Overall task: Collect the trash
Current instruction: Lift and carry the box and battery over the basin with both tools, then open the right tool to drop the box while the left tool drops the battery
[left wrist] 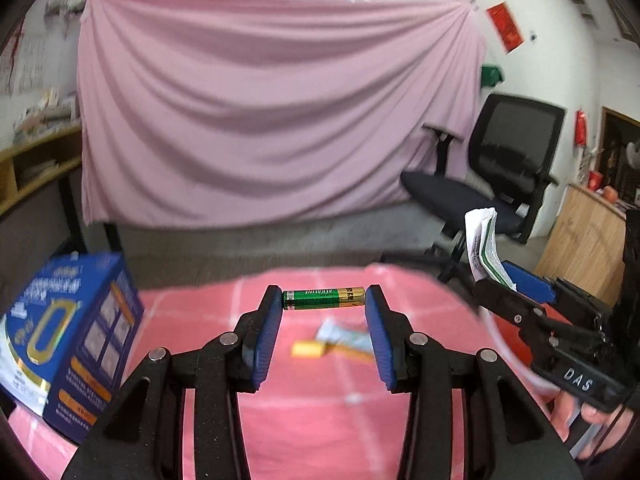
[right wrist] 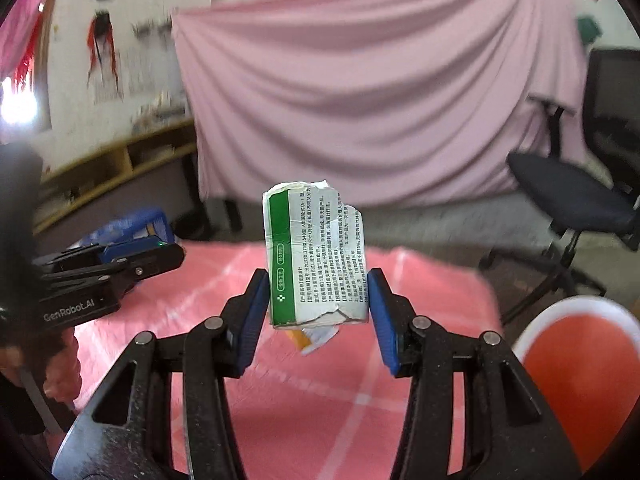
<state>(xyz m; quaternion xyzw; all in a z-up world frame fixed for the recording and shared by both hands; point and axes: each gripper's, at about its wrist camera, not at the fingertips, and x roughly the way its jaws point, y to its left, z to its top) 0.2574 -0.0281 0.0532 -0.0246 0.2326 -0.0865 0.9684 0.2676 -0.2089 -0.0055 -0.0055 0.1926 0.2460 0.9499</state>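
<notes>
My left gripper (left wrist: 324,300) is shut on a green and gold battery (left wrist: 324,299), held crosswise end to end between the blue pads, raised above the pink tablecloth (left wrist: 312,420). My right gripper (right wrist: 318,292) is shut on a torn white and green paper box (right wrist: 316,256), which stands upright between its pads. That box (left wrist: 485,244) and the right gripper (left wrist: 500,286) also show at the right of the left wrist view. The left gripper (right wrist: 168,254) shows at the left of the right wrist view. A small yellow piece (left wrist: 308,349) and a crumpled wrapper (left wrist: 344,336) lie on the cloth.
A blue carton (left wrist: 72,340) stands at the table's left. A red bowl with a white rim (right wrist: 576,368) sits at the right. Beyond the table hang a pink sheet (left wrist: 260,112) and stand a black office chair (left wrist: 500,172) and wooden shelves (right wrist: 120,168).
</notes>
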